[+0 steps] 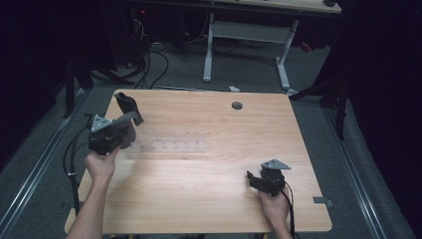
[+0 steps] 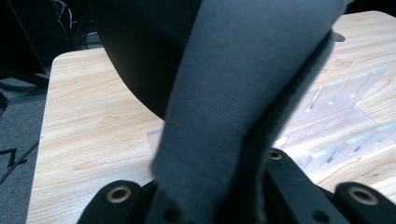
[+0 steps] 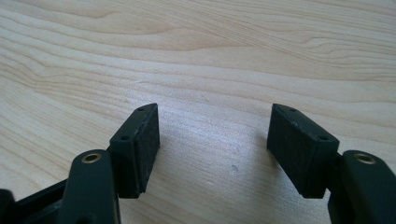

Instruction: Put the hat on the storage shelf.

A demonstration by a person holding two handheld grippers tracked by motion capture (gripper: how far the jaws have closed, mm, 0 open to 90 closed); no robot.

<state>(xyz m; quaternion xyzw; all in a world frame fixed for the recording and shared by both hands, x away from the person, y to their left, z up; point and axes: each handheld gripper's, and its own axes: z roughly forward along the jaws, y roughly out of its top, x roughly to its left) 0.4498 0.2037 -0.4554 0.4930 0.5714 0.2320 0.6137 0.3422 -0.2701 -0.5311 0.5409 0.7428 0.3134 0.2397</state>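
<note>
Left gripper: I see my left gripper at about 9 o'clock on the surface, raised off the wood, grey plate on top, cable trailing off the near-left edge.
Left fingers: closed tight on a dark grey cloth; in the left gripper view the fabric rises straight out from between them and blocks most of what lies ahead.
Cloth: a dark, stiff-looking piece, held at its lower end, its free end standing up and curling toward 11 o'clock. It hangs in the air above the left end of the tray.
Tray: a clear plastic tray with a row of small compartments lies flat just left of the surface's middle; in the left gripper view I see its dividers past the cloth at 2 o'clock. I can't tell whether the cloth touches it.
Right gripper: my right gripper rests low at about 5 o'clock, well apart from the tray and cloth.
Right fingers: the 2 pads stand wide apart with bare wood between them, holding nothing.
Surface: light wood grain, with a round grey grommet near the far edge at 12 o'clock.
</note>
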